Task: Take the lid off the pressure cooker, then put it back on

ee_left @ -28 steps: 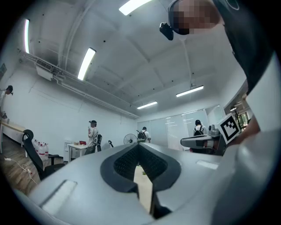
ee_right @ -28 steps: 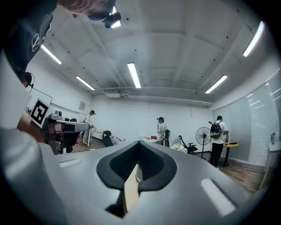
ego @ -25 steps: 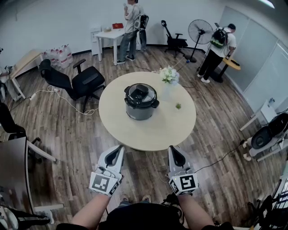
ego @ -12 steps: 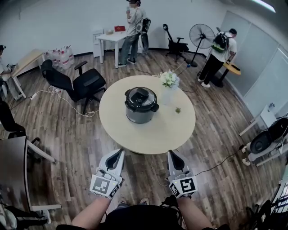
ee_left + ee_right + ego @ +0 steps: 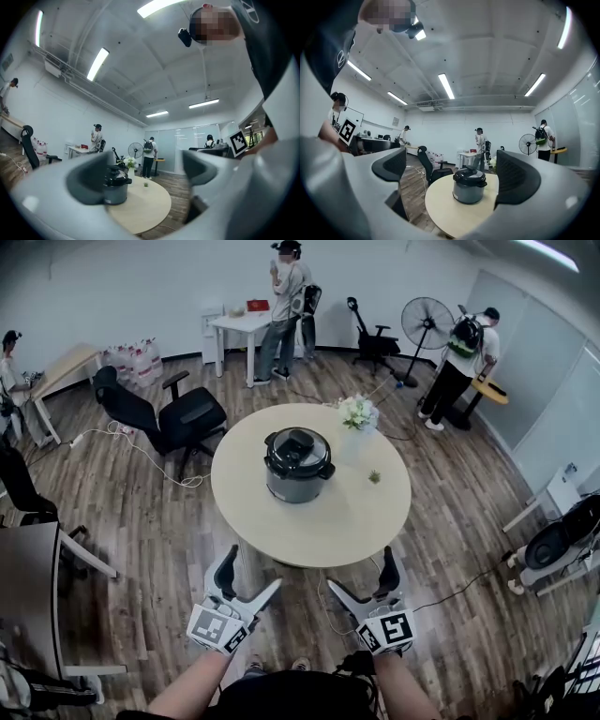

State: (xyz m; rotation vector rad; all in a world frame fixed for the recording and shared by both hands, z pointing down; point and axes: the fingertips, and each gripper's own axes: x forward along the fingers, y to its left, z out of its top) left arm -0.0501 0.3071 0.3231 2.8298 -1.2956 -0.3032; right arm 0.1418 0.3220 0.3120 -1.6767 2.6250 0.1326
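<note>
left gripper (image 5: 251, 570): jaws just opened, empty | right gripper (image 5: 359, 570): jaws just opened wide, empty | pressure cooker (image 5: 298, 465): far, on round table (image 5: 361, 521), lid (image 5: 298, 444) apparently seated

The left gripper (image 5: 253, 567) and the right gripper (image 5: 360, 569) have pale grey, smoothly moulded shells that taper to pointed jaw tips. Both pairs of jaws have just been opening, with nothing between them. On the inner face of each jaw sits a dark grey pad (image 5: 516, 179), finely ribbed in the right gripper view. Behind the jaws, each gripper carries a white cube printed with black square markers, one on the left (image 5: 217, 627) and one on the right (image 5: 386, 631). The person wears a black top (image 5: 281, 697) with a thin ring-shaped emblem (image 5: 341, 56), has no sleeves over the forearms behind the cubes, and has a small black camera (image 5: 184, 36) mounted on the head.
</note>
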